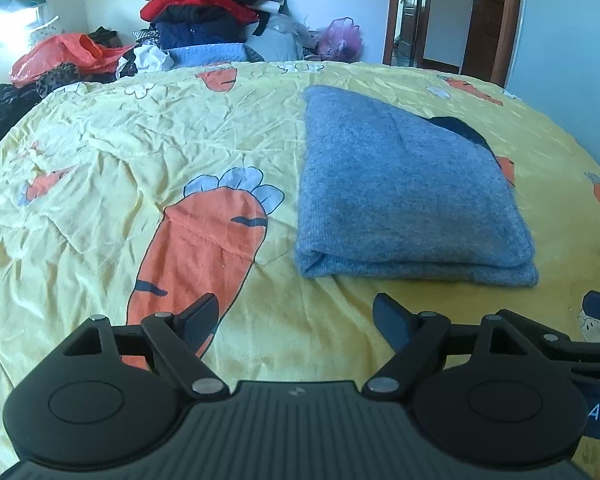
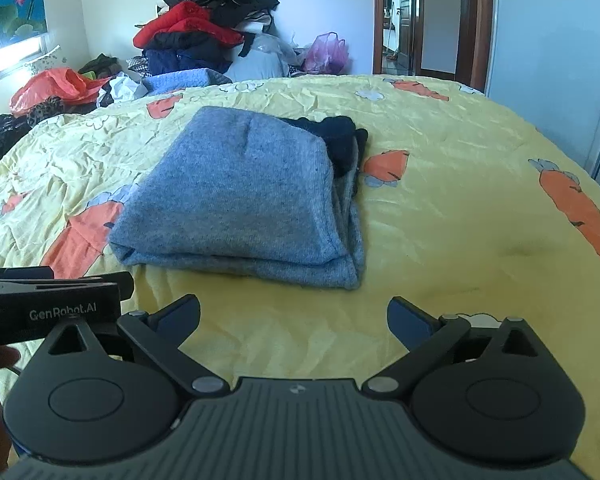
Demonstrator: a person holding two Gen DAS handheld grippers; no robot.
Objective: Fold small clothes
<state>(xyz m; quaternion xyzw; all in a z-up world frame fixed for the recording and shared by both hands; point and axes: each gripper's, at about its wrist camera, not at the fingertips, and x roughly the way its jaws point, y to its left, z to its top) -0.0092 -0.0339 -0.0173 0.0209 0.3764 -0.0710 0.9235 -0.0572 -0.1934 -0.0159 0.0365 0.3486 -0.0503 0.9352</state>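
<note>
So the bed (image 2: 460, 208) takes up pretty much the whole scene, covered in a wrinkly yellow quilt with big orange carrot prints. Behind its far left edge there's a tall heap of clothes (image 2: 204, 36), red and black and navy stuff all stacked up, with an orange plastic bag (image 2: 52, 88) further left and a pink bag (image 2: 326, 54) to its right near the doorway (image 2: 400, 20).

The grey sweater (image 2: 236, 200) is lying folded into a neat rectangle around the middle of the bed, and a dark garment (image 2: 340, 136) pokes out from under its far right corner. Nothing is touching the sweater.

The left gripper (image 1: 296, 322) hovers over the near edge of the quilt, just short of the sweater's near fold, fingers spread wide apart with nothing between them. The right gripper (image 2: 294, 320) is the same deal, fingers wide apart and empty, sitting just beside the left one.
</note>
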